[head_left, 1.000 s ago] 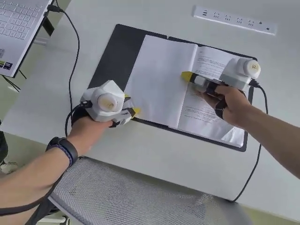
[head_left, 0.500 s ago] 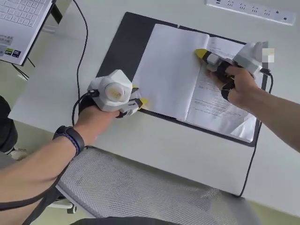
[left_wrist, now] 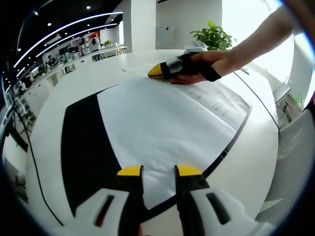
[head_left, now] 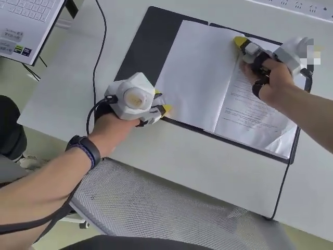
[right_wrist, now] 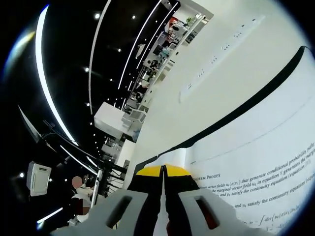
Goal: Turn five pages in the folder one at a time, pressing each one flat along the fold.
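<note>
White paper is spread wide across the open black folder (head_left: 138, 47) on the surface (head_left: 171, 156). The right gripper (right_wrist: 162, 171) shows its yellow-tipped jaws clenched together on nothing, making one blunt nose. That nose sits down on the printed page (head_left: 255, 112) just beside the fold (head_left: 222, 83), at its far end, with the folder's dark top edge just ahead of the jaws. The left gripper (left_wrist: 160, 170) has its jaws released with a clear gap between them. It is parked at the folder's near edge, and the near corner of the turned page (left_wrist: 162, 123) lies right in front of that gap, flat as far as I can see. This looks like the pressing stroke for this page. To do it well, the closed nose wants to sit on the crease itself rather than out on the print. Then it should draw back along the fold toward the near edge in one slow, even pass. A low angle and light, steady pressure should flatten the sheet without ploughing a wrinkle ahead of the jaws. The left jaws look best placed anchoring that corner so the sheet cannot creep or spring back. I cannot tell how many pages are already done.
</note>
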Tool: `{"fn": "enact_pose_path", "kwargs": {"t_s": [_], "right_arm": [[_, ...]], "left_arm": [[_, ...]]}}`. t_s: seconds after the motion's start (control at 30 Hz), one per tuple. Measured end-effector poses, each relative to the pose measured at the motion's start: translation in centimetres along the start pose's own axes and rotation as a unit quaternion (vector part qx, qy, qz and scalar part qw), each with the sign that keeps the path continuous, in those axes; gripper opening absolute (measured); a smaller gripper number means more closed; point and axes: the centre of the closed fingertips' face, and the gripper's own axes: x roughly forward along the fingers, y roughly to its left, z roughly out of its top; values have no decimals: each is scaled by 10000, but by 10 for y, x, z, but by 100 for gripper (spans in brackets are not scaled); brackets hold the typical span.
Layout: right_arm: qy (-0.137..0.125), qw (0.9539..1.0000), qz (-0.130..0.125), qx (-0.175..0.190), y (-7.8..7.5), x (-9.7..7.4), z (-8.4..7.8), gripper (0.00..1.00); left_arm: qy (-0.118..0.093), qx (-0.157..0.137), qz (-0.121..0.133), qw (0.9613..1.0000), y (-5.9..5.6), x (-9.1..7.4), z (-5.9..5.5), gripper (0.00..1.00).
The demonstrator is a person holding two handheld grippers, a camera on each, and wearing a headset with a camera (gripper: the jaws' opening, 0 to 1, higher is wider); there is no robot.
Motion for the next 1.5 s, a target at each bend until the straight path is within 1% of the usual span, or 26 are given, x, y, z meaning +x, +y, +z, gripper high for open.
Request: {"fn": "enact_pose_path", "kwargs": {"t_s": [0.17,0.27,0.33,0.43,0.6,0.67,0.73,0.77,0.83,0.97,1.07,1.17,1.23,1.27,1.3,1.33,1.43,1.5], "right_arm": [[-199,9997,-90,145,-1,5,10,0],[-378,9987,-108,327,-3,7,21,0],[-475,9981,-174,348,-4,7,26,0],[-429,9987,-180,231,-2,8,25,0],[-348,9992,-137,142,1,6,22,0],[-253,9996,-110,82,5,3,17,0],[12,10000,58,-17,11,-2,4,0],[183,9997,129,-122,14,-6,-5,0],[378,9985,212,-321,17,-12,-14,0],[519,9975,301,-360,21,-23,-25,0],[717,9952,405,-520,25,-33,-38,0],[845,9938,519,-508,30,-44,-49,0],[947,9927,615,-422,32,-49,-55,0],[1035,9912,684,-457,39,-56,-63,0],[1096,9902,719,-482,41,-60,-68,0],[1168,9890,748,-510,43,-62,-70,0],[1276,9871,782,-568,43,-66,-75,0],[1311,9865,808,-554,46,-75,-85,0]], "left_arm": [[4,5,-5,10000,-1,0,0,24],[11,-23,-3,10000,-1,0,0,25],[7,-43,3,10000,-1,0,0,25],[1,-61,31,10000,-2,0,1,25],[3,-45,23,10000,-1,0,1,25],[8,-40,16,10000,-1,0,1,24],[8,-47,27,10000,0,0,1,24],[4,-53,38,10000,0,0,1,24],[3,-68,41,10000,-1,0,1,25],[24,-68,32,10000,-1,0,1,25],[43,-42,25,10000,-2,0,1,25],[42,-46,18,10000,-2,0,1,24],[52,-40,18,10000,-2,0,1,25],[63,-39,9,10000,-3,0,1,25],[79,-24,-2,10000,-3,0,1,26],[83,-5,-3,10000,-3,0,1,26],[72,-7,-13,10000,-3,0,1,25],[72,-16,-12,10000,-3,0,1,25]]}}
